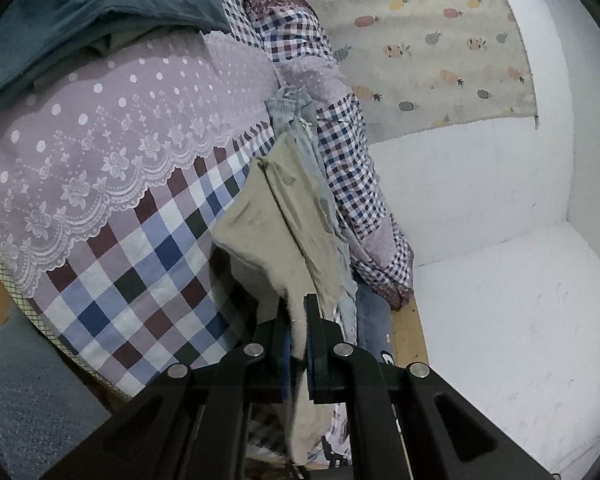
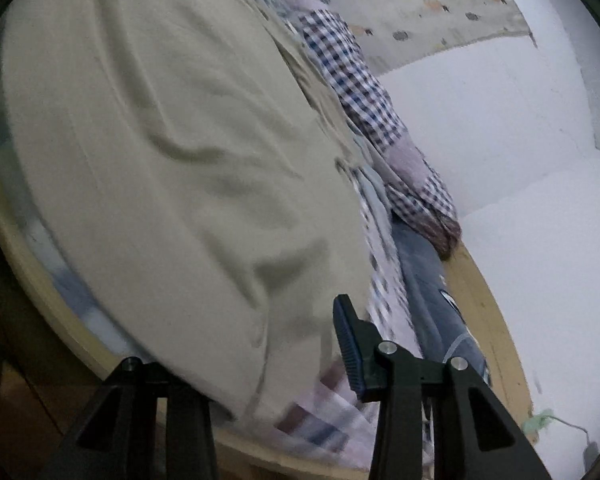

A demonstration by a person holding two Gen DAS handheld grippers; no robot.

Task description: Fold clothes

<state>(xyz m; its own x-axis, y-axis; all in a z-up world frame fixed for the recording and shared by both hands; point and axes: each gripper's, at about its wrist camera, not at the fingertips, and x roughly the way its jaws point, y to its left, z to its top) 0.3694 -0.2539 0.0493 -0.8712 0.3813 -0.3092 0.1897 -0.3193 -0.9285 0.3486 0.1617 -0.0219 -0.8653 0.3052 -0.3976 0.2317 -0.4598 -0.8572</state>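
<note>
Your left gripper [image 1: 296, 320] clamps the beige garment [image 1: 260, 216], lifted off the bed [image 1: 148, 248], seemingly unfolded; right gripper [image 2: 260, 344] gapes over it

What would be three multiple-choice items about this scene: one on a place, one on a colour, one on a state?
1. Where does the teal folded cloth lie?
A. on the lilac dotted bedcover
B. on the wooden floor
C. in the right gripper

2. What colour is the garment that the left gripper holds?
A. red
B. beige
C. black

3. How is the right gripper?
A. shut on a towel
B. out of view
C. open

Answers: 1 A, it rests at the far end of the bedcover; 2 B, the pinched cloth is beige; 3 C, its fingers stand wide apart, with the beige cloth over the gap.
</note>
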